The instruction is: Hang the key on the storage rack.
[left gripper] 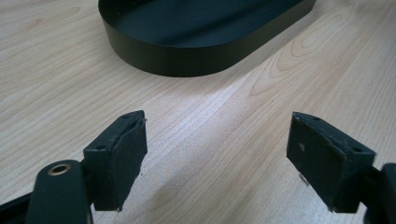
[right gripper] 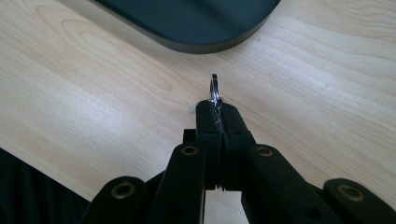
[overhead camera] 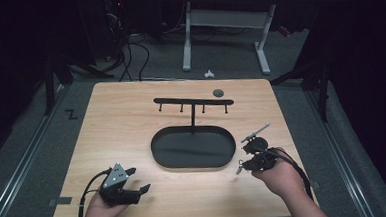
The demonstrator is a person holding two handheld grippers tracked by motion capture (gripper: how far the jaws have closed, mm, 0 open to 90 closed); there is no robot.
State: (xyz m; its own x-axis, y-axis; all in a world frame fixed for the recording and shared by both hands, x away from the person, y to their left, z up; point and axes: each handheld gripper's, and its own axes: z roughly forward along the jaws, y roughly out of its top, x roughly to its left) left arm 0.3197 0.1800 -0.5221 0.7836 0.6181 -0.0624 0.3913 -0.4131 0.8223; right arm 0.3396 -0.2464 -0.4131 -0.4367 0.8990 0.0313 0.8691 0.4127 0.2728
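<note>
I have the right gripper pinched shut on a small metal ring, lifted just off the table near the tray's right end, presumably bound for the hook rack beyond, while my left gripper rests open at near left.

high view looks down; claw views near, low — sharing the tray.
</note>
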